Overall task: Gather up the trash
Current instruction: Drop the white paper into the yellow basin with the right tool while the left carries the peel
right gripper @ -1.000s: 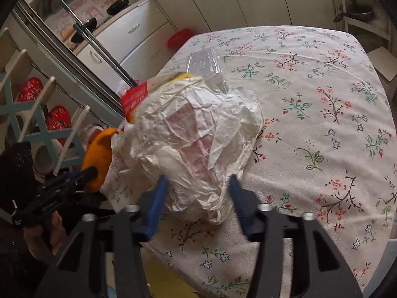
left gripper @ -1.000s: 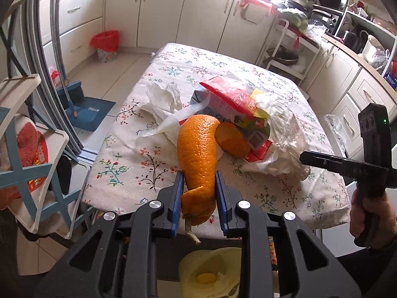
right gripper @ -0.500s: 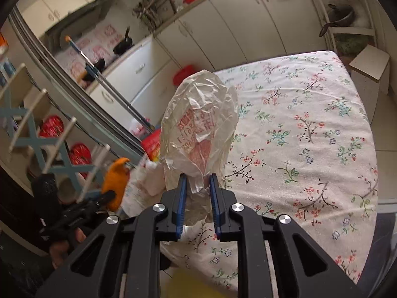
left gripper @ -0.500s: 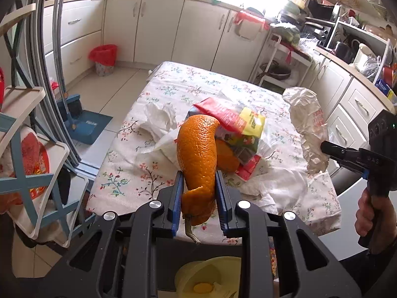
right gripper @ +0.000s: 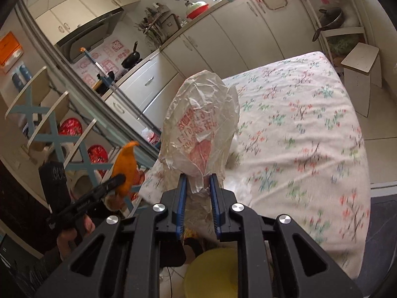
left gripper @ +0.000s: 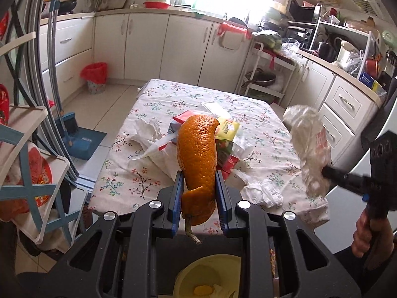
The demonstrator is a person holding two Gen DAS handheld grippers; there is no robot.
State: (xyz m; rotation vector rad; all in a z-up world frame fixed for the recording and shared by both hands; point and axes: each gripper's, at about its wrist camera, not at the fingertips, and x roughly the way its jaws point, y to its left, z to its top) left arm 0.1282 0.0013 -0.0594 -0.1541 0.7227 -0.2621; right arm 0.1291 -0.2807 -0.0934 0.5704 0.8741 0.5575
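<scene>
Orange peel (left gripper: 197, 159) stood upright in the left gripper (left gripper: 198, 193), both blue pads pressed against its lower part, with a loose curl and a stem end hanging below the jaws. Risk was judged highest there: the peel was clamped low, so a tilt or a jolt could let it pivot or tear free short of the yellow bin (left gripper: 211, 277) visible directly beneath. Thin crumpled plastic bag (right gripper: 199, 129) was pinched at its neck by the right gripper (right gripper: 198, 193), jaws drawn narrow, the bulk standing above them; such film was judged liable to slide from the pads or to snag on release. Both loads were off the table (left gripper: 153, 106), where remaining trash lay: a snack wrapper (left gripper: 227, 134), white tissue (left gripper: 146, 131) and a further white wad (left gripper: 263, 191) near the front edge. The left gripper was held level, pointing forward along the table from in front of its near edge. The right gripper, gripped by the right hand (left gripper: 369, 233), was held beyond the table's right corner, angled toward the left one.
</scene>
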